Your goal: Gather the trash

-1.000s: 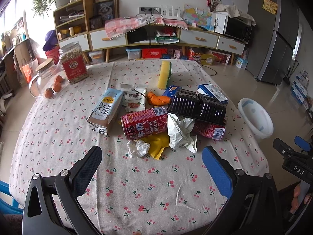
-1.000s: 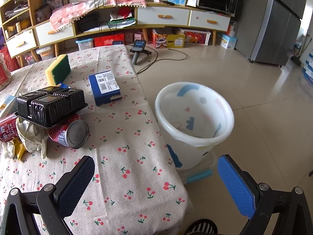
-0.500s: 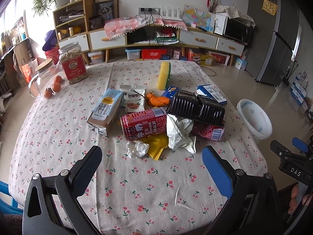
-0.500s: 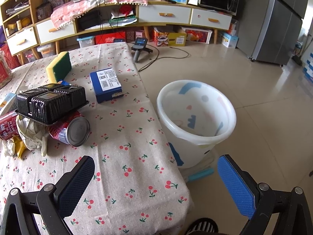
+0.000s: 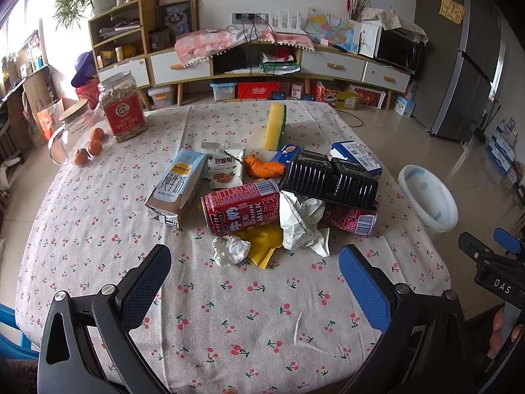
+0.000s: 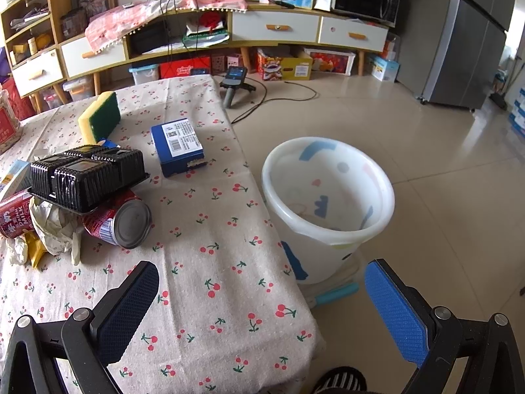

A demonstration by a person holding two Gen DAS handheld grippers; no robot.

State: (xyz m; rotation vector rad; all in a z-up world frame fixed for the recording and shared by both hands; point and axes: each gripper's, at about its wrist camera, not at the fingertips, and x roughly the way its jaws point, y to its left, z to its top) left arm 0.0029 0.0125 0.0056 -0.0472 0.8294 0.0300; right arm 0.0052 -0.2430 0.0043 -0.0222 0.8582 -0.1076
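A heap of trash lies mid-table: a red milk can (image 5: 242, 207), a second red can (image 6: 118, 221), crumpled white paper (image 5: 302, 221), a small paper wad (image 5: 229, 249), a yellow wrapper (image 5: 262, 246), a milk carton (image 5: 177, 185), a snack packet (image 5: 224, 167), orange peel (image 5: 264, 167) and a black plastic tray (image 5: 331, 179). A white bin (image 6: 328, 203) stands on the floor right of the table. My left gripper (image 5: 254, 282) is open and empty, before the heap. My right gripper (image 6: 262, 298) is open and empty over the table's right edge, near the bin.
A blue box (image 6: 178, 146) and a yellow-green sponge (image 5: 275, 126) lie behind the heap. A red-label jar (image 5: 123, 111) and a glass jar with oranges (image 5: 77, 138) stand at the far left. The cherry-print tablecloth (image 5: 229, 312) covers the table. Cabinets line the far wall.
Both grippers have drawn back slightly from the table and stay open. Nothing on the table has moved.
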